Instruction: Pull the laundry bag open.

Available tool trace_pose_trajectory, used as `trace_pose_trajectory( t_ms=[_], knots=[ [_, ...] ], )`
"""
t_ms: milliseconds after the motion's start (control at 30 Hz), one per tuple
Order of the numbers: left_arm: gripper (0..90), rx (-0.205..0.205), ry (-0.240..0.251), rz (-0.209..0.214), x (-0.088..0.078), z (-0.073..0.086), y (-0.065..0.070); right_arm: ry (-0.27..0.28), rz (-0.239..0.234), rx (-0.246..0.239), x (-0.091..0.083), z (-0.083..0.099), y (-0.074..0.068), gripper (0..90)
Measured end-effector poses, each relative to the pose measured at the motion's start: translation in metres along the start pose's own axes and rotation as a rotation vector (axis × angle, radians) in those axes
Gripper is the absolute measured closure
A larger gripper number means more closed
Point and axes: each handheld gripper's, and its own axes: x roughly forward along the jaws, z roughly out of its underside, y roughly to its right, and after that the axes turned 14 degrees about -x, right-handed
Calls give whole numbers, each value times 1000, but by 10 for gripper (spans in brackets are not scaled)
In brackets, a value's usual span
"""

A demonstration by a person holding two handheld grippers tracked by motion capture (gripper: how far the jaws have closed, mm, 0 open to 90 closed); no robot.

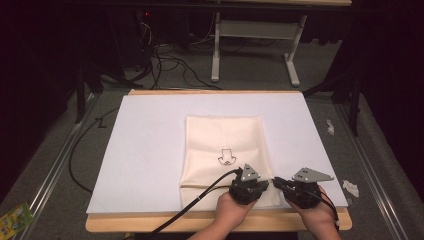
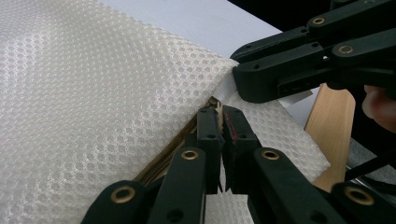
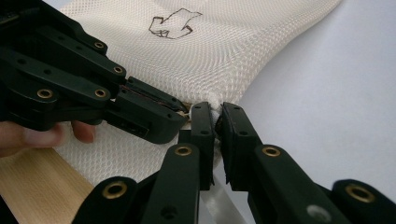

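Observation:
A cream mesh bag (image 1: pixel 222 142) with a small black outline drawing (image 1: pixel 225 156) lies flat on the white sheet (image 1: pixel 150 150). Both grippers meet at its near right corner. My left gripper (image 2: pixel 218 112) is shut on the brass zipper pull at the end of the tan zipper (image 2: pixel 170 150); in the high view it is the left gripper (image 1: pixel 266 184). My right gripper (image 3: pixel 217 113) is shut on the bag's corner fabric just beside it, its tips almost touching the left gripper's fingertips (image 3: pixel 173 116). From above, the right gripper (image 1: pixel 276 183) points left.
The sheet covers a wooden table whose front edge (image 1: pixel 125 221) runs under the hands. Scraps of crumpled paper (image 1: pixel 351 187) lie off the table's right side. Cables (image 1: pixel 170 65) and white table legs (image 1: pixel 216 45) stand on the floor behind. A green packet (image 1: pixel 12 220) lies at lower left.

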Motion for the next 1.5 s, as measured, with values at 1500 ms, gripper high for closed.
trace_pose_trajectory(
  t_ms=[1500],
  knots=[
    [875, -140, -63, -191, -117, 25, -90, 2, 91, 70, -9, 10, 24, 860]
  ],
)
